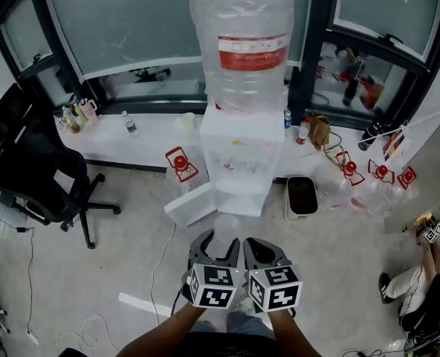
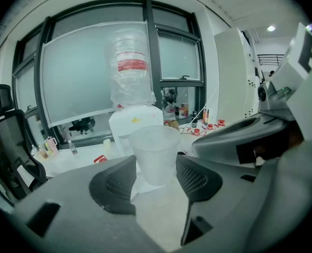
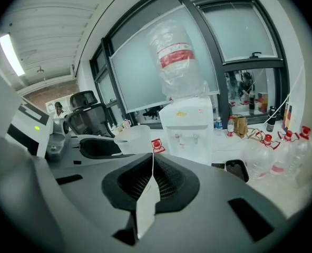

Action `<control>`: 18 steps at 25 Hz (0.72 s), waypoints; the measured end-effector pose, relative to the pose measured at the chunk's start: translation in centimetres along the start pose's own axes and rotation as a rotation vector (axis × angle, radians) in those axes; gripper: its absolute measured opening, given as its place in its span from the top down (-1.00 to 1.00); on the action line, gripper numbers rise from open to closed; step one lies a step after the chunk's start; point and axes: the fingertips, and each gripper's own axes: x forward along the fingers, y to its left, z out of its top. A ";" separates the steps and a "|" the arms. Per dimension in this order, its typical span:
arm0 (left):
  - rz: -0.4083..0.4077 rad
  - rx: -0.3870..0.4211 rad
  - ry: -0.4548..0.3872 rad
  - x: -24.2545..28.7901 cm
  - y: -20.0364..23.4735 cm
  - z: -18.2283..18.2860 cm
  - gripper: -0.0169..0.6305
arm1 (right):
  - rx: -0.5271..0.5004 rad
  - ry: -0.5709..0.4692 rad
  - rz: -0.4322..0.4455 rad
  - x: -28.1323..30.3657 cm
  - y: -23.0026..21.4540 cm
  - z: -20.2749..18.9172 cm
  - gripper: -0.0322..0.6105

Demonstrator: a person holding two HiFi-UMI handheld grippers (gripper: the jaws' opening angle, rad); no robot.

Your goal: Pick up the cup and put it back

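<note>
**Lift done, return yet to come**

Head view: the left gripper (image 1: 218, 244) and right gripper (image 1: 263, 250) hang side by side above the floor (image 1: 131, 259). Both face a white water dispenser (image 1: 238, 166) topped with a large bottle (image 1: 244, 39).

Left gripper view: a translucent plastic cup (image 2: 155, 154) stands upright between the jaws. They press on its lower sides, and its base hangs clear of the floor.

Right gripper view: the jaws meet along a thin seam with nothing between them. The cup shows off to the left, in the other gripper.

The pick-up looks complete. Setting the cup down and releasing it remains, and its resting place isn't evident.
</note>
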 end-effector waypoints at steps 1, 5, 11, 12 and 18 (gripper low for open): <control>0.007 -0.002 0.001 0.4 -0.1 0.1 0.20 | -0.005 0.001 0.007 0.1 -0.4 0.1 0.83; 0.022 0.007 -0.002 1.5 -0.9 0.7 0.20 | -0.021 0.001 0.026 0.5 -1.8 0.5 0.83; 0.033 0.012 0.002 2.2 -1.6 1.0 0.20 | -0.022 0.004 0.047 0.6 -3.1 0.8 0.83; 0.035 0.012 0.003 2.4 -1.6 0.9 0.20 | -0.025 0.004 0.048 0.7 -3.3 0.8 0.83; 0.033 0.011 -0.002 3.9 -1.7 1.2 0.20 | -0.032 0.011 0.048 1.7 -4.7 1.1 0.83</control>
